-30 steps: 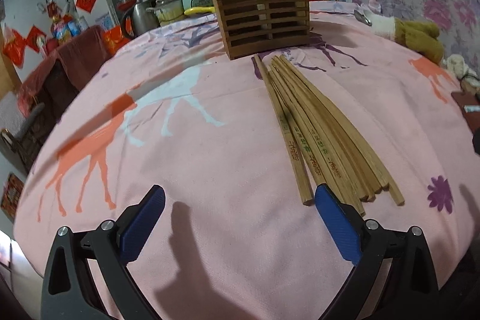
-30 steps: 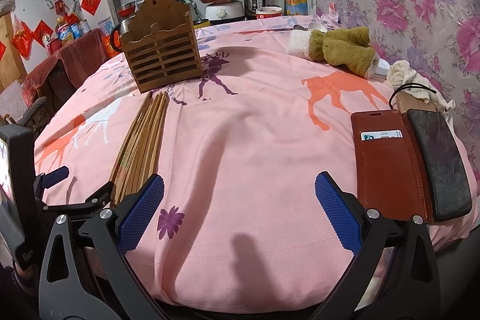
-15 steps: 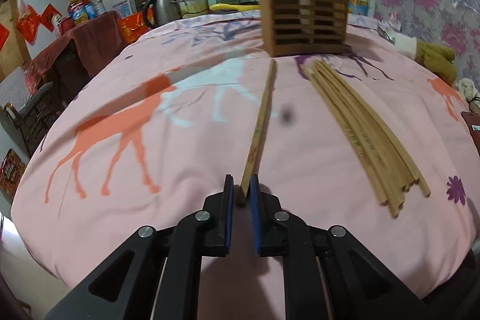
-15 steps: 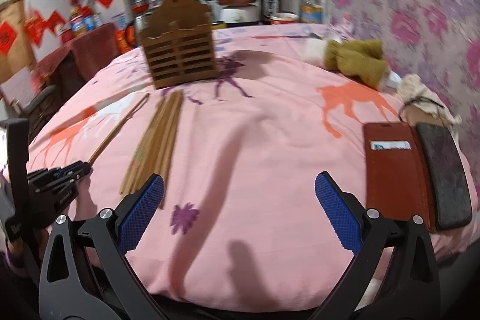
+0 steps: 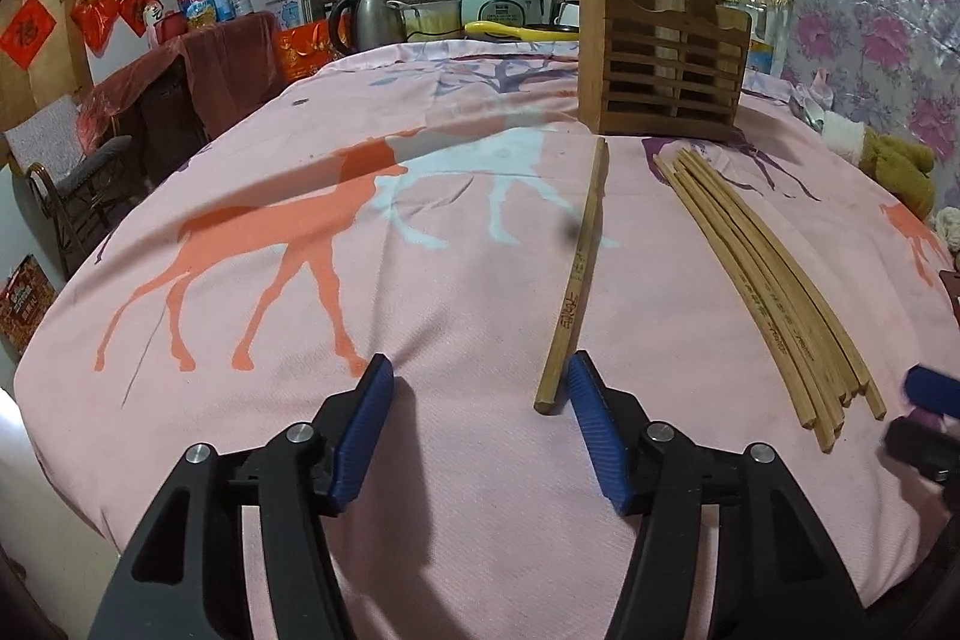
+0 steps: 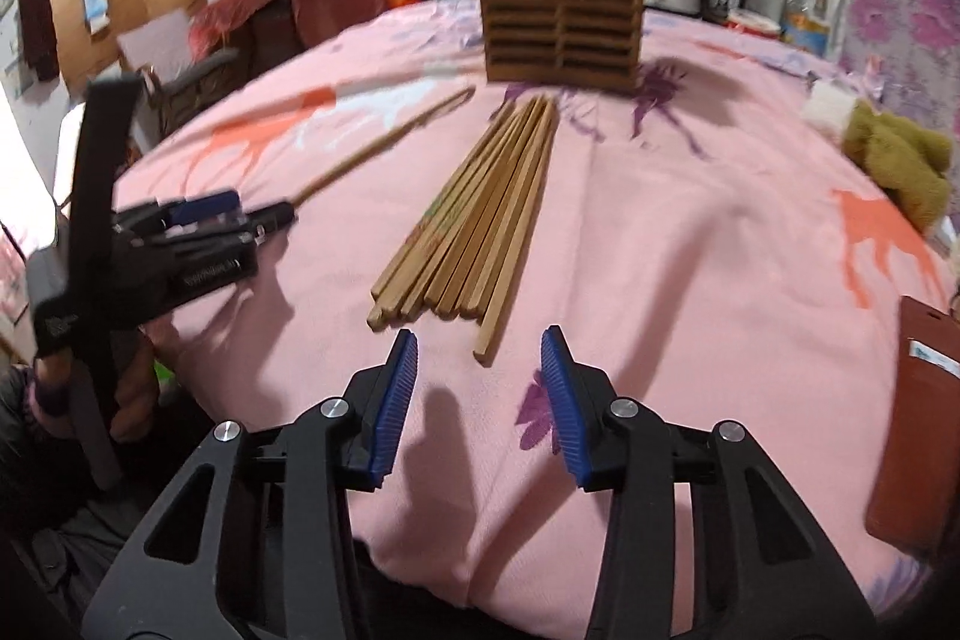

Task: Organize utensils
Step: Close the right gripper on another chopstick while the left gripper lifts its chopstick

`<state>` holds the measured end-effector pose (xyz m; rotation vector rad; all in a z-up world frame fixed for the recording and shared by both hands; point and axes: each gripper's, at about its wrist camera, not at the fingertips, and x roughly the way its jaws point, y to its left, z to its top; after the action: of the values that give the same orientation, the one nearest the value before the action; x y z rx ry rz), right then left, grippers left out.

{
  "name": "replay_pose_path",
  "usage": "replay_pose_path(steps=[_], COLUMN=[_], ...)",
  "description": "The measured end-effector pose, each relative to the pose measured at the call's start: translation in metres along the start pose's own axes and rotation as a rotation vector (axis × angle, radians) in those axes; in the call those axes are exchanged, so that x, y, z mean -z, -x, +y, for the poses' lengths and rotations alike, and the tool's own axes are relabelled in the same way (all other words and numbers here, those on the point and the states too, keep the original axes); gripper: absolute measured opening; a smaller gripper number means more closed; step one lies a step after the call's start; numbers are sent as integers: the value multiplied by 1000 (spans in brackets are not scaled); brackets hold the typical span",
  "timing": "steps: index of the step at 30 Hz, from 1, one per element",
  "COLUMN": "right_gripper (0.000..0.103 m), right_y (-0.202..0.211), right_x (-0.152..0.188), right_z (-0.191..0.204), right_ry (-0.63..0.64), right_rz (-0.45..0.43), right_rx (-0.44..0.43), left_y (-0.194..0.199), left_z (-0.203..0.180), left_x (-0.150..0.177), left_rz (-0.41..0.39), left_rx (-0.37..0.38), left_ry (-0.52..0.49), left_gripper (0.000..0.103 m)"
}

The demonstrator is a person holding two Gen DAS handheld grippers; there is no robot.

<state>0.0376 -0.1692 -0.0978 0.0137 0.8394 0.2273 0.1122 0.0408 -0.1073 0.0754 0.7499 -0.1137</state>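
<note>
Left tongs [image 5: 477, 427] opening beside a lone chopstick [image 5: 575, 274] stamped with unreadable characters, right tongs [image 6: 478, 400] closing, empty, before the chopstick bundle [image 6: 480, 214], pink tabletop [image 5: 420, 520]

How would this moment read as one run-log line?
left gripper: jaws opening, chopstick released | right gripper: jaws closing toward bundle | holder: empty
</note>
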Motion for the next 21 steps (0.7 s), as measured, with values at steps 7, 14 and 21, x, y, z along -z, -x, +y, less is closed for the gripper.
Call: replay_pose_path(steps=[7, 14, 21], right_gripper=[7, 17, 17], right_y=[-1, 3, -7], right_x=[1, 1, 2], right_z=[-33, -38, -37], right_ry=[-110, -131, -127], right_rz=[-39, -67, -42], right_rx=[178, 110, 119], left_y=[0, 3, 6], left_z=[3, 0, -10], left_x=[2, 3, 4], left_rz=[5, 13, 5], left_rx=[-13, -9, 28], left_ry=[11, 5, -38], left_gripper=[74, 76, 53])
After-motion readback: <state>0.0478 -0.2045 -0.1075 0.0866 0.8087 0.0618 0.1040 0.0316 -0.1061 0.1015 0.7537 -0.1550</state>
